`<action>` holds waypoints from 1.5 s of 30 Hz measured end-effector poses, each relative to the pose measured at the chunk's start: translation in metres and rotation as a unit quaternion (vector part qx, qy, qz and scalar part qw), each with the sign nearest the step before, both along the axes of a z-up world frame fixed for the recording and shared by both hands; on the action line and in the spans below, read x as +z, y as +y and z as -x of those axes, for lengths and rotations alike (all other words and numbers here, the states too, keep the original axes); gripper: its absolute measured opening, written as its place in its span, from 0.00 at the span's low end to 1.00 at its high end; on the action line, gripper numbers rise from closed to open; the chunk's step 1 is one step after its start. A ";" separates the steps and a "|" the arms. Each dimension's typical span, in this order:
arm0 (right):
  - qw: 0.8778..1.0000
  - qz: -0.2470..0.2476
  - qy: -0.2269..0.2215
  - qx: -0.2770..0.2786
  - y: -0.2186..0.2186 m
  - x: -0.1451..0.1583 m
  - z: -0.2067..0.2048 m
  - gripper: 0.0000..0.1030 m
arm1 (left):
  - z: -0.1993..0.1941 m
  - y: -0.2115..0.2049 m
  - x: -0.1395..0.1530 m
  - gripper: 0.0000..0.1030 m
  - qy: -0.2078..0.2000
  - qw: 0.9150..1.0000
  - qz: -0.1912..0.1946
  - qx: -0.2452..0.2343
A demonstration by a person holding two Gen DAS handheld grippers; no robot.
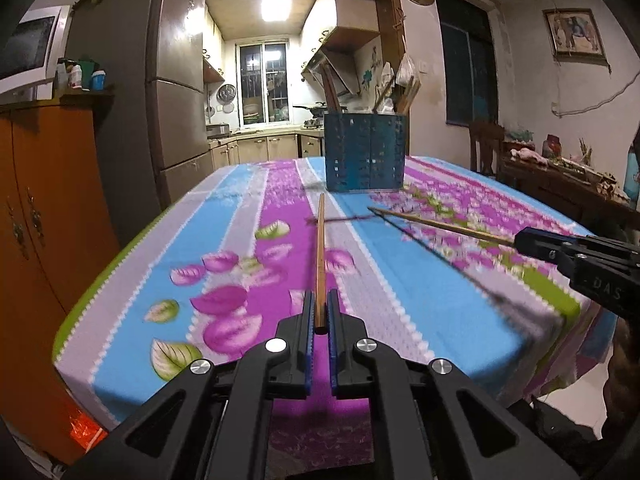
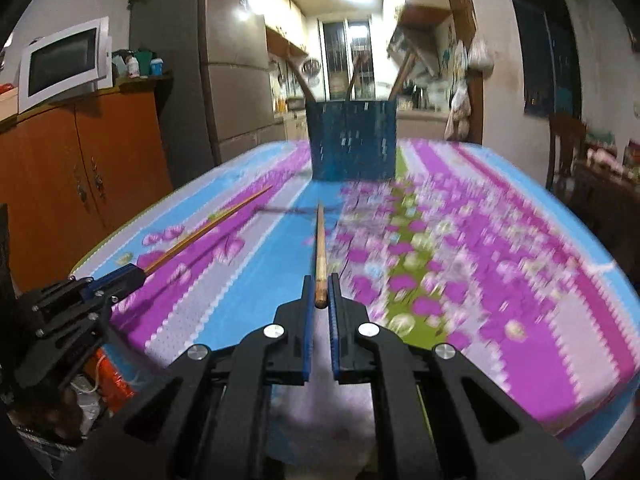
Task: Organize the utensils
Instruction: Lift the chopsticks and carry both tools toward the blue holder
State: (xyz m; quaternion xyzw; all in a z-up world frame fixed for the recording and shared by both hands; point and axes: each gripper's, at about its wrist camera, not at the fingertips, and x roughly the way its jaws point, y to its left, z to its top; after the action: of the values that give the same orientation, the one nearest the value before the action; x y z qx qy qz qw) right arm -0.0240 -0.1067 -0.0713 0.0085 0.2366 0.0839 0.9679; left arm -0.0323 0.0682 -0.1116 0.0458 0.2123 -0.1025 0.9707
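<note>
My left gripper (image 1: pixel 320 312) is shut on the thick end of a wooden chopstick (image 1: pixel 320 256) that points forward above the table. Another wooden chopstick (image 2: pixel 320 248) is clamped by its thick end in my right gripper (image 2: pixel 320 296), which is shut too. Each gripper shows in the other view, the right gripper (image 1: pixel 524 240) at the right edge with its chopstick (image 1: pixel 440 224), the left gripper (image 2: pixel 128 276) at the lower left with its chopstick (image 2: pixel 208 226). A blue perforated utensil holder (image 1: pixel 365 152) (image 2: pixel 352 140) stands upright at the far side, with several wooden utensils sticking out.
The table wears a floral cloth (image 1: pixel 224 240) striped blue, purple and grey. An orange cabinet (image 1: pixel 44 208) with a white microwave (image 2: pixel 64 64) stands left, a grey fridge (image 1: pixel 176 92) behind it. A dark chair and cluttered side table (image 1: pixel 560 176) stand right.
</note>
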 end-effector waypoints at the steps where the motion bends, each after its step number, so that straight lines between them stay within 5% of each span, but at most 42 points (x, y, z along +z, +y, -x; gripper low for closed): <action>1: 1.000 0.005 -0.009 0.000 -0.001 0.004 0.001 0.05 | 0.000 0.000 0.007 0.07 -0.004 1.000 -0.003 0.001; 14: 0.994 0.030 -0.101 0.019 -0.018 0.059 0.000 0.05 | -0.004 0.007 0.052 0.07 0.012 1.000 -0.004 -0.029; 20: 0.995 0.016 -0.094 0.021 -0.023 0.057 0.002 0.05 | 0.009 0.005 0.057 0.07 -0.033 0.999 -0.025 -0.035; 30: 0.994 -0.009 -0.106 0.036 -0.038 0.090 -0.020 0.05 | -0.012 0.002 0.095 0.07 -0.050 0.998 0.004 -0.049; 45: 0.992 -0.058 -0.083 0.068 -0.060 0.146 -0.081 0.05 | -0.079 -0.011 0.171 0.07 -0.024 0.995 0.046 -0.087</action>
State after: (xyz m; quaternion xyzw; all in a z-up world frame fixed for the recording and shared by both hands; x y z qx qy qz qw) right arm 0.0574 -0.1671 0.0748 0.0420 0.1499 0.1635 0.9742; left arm 0.0472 0.0574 0.0591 0.0215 0.1787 -0.1956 0.9640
